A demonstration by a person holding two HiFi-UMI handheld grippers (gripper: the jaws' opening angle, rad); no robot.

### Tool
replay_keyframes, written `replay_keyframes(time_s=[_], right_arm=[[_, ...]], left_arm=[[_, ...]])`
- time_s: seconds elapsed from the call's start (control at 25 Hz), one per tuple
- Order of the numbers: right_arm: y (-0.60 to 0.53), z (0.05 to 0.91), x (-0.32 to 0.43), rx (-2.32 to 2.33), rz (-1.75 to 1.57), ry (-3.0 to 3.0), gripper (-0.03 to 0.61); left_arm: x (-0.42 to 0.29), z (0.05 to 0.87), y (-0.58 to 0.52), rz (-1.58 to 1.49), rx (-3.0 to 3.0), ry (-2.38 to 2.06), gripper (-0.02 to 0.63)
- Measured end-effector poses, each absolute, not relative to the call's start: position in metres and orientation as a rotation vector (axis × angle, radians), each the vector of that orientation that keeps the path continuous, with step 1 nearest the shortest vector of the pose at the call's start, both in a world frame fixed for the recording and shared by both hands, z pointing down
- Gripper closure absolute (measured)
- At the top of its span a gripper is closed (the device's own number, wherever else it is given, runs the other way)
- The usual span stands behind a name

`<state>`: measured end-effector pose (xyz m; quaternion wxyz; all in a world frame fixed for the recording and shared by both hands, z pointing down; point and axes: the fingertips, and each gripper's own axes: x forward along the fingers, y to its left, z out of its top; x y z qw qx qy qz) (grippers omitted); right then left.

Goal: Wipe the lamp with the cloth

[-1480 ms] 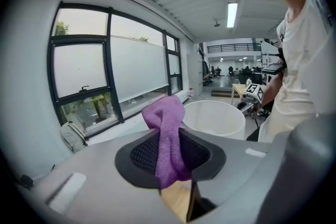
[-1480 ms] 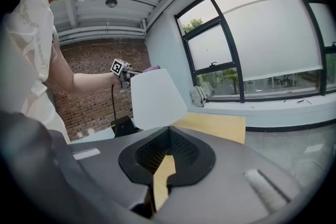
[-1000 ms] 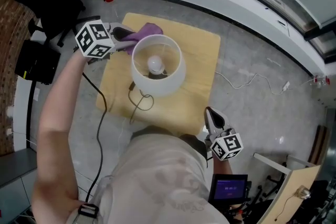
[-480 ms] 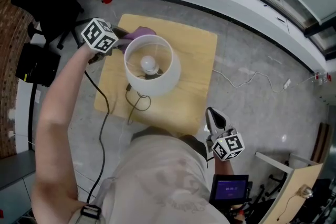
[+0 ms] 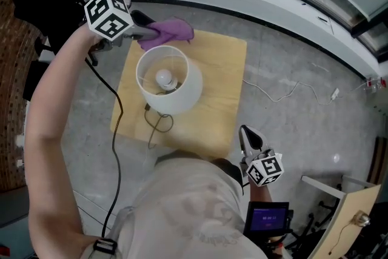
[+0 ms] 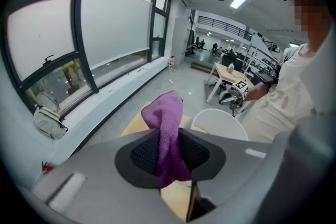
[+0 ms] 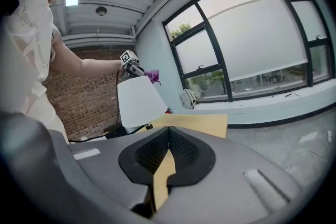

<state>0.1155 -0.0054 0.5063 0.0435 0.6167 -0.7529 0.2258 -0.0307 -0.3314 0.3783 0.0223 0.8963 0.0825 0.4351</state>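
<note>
Raised beyond the lamp, the cloth sits pinched between fingers of the left gripper.

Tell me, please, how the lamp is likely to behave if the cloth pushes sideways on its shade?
Probably tippy: the lamp has a wide shade hiding its base from above, so the footing is narrower and a high push may rock it. The shade looks thin, likely light. The slack cord probably won't steady it.
</note>
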Motion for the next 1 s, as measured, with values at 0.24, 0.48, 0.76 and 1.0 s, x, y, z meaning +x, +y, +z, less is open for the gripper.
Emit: replay_keyframes(time_s=[0.24,0.48,0.76,1.0], right_arm=[[0.002,0.510,0.128,1.917,0.709,-2.280,0.565],[0.013,0.517,0.147,1.974,0.750,-2.235,0.565],[0.022,0.530,0.167,2.034,0.803,-2.192,0.565],[0.026,0.532,0.174,2.054,0.800,-2.191,0.565]], left_arm=[[-0.012,0.412,-0.321,1.591,2.668,0.407,0.518],[0.007,0.461,-0.323,1.713,2.558,0.489,0.518],[0.021,0.515,-0.326,1.844,2.414,0.511,0.518],[0.023,0.511,-0.332,1.926,2.402,0.513,0.518]])
